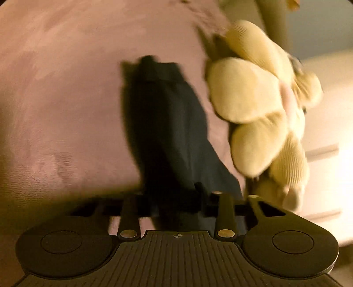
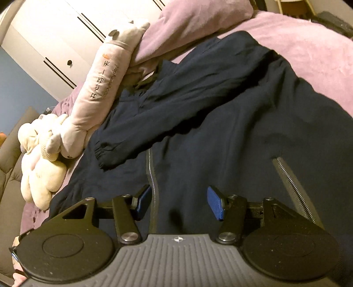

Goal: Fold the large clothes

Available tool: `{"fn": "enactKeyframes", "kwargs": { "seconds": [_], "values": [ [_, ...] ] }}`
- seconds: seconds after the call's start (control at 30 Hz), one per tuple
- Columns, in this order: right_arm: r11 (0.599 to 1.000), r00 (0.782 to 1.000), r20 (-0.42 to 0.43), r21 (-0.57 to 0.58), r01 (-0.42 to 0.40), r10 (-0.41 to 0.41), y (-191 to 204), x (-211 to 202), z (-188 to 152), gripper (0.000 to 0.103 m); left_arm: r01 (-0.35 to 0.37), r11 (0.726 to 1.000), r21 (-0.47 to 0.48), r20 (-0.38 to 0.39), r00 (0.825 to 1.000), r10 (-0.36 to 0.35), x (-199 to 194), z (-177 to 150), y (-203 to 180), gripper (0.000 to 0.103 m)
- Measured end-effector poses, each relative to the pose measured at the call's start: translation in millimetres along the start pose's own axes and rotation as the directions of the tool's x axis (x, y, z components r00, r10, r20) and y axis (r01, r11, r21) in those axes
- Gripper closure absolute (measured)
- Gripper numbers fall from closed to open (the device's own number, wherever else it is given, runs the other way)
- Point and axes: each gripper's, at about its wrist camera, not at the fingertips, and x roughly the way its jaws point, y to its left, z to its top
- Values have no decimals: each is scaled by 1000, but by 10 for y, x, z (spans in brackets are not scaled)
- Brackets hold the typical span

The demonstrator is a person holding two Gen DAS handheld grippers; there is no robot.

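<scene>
Pink fleece bed cover (image 2: 308, 42) spread wide, with a matching pink pillow (image 2: 194, 19) at the head end and white wardrobe doors (image 2: 55, 33) beyond. Dark navy jacket (image 2: 220, 123) laid across the bed, one sleeve (image 2: 141, 128) folded over the body, its elastic cuff (image 2: 103, 154) lying near the grey-edged front zipper (image 2: 152, 172); a second, toothed zipper (image 2: 293, 187) off to the right. Long pale plush bolster (image 2: 99, 88) with printed lettering just beside the jacket's edge, and a cream stuffed toy (image 2: 42, 154) touching the bolster's lower end.

Right gripper (image 2: 178, 203) low over the jacket's front, blue fingers (image 2: 215, 204) apart with bare navy cloth between them, gripping nothing.

Left view blurred. Left gripper (image 1: 176, 205) with a strip of dark navy cloth (image 1: 167, 123) running forward from between the fingers out over the pink cover (image 1: 66, 88); fingers themselves lost in dark fabric and blur, so cannot tell whether clamped on it or apart. Same cream stuffed toy (image 1: 253, 99) close on the right of that strip.
</scene>
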Motion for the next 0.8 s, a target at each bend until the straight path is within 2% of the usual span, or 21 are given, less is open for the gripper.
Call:
{"fn": "enactKeyframes", "kwargs": {
  "seconds": [0.03,0.07,0.13,0.27,0.33,0.37,0.43,0.47,0.53,0.6,0.63,0.7,0.73,0.8],
  "values": [
    [1000,1000,9,-7,3,-3,5,-4,1,46,7,999,-37,-5,1000,-7,30,28,46,86],
    [1000,1000,18,-13,8,-7,-2,-16,-2,46,14,998,-56,-11,1000,-15,51,54,74,90],
    [999,999,45,-35,15,-14,-8,-37,-15,46,17,999,-28,-12,1000,-17,75,30,20,93],
    [998,996,86,-51,38,-34,-28,-60,-7,46,2,989,148,22,1000,-5,-81,-89,-253,94],
    [998,995,96,-49,43,-38,-58,-75,12,46,27,962,272,14,999,-32,-194,-241,-509,94],
    [998,995,97,-47,34,-29,-73,-79,17,46,56,935,351,-3,998,-58,-248,-370,-709,94],
    [999,995,99,-32,30,-27,-104,-80,27,46,110,865,489,-40,994,-103,-364,-711,-1105,94],
    [1000,995,97,-19,19,-17,-121,-82,31,46,170,813,557,-83,985,-149,-455,-952,-1308,94],
    [1000,996,87,20,-18,16,-167,-84,46,48,313,687,656,-214,950,-229,-611,-1543,-1693,94],
    [999,996,80,36,-37,34,-192,-88,68,50,447,545,710,-363,895,-261,-714,-2249,-1965,93],
    [998,996,78,34,-47,45,-198,-98,81,50,493,490,719,-427,870,-248,-724,-2576,-2034,86],
    [998,995,78,20,-60,58,-206,-129,109,50,555,398,731,-526,829,-191,-678,-3239,-2074,57],
    [998,995,76,14,-65,64,-216,-140,127,50,558,363,746,-548,824,-143,-642,-3525,-2037,35],
    [998,995,67,6,-67,67,-249,-154,172,50,531,325,782,-545,837,-57,-561,-3940,-1893,35]
  ]
}}
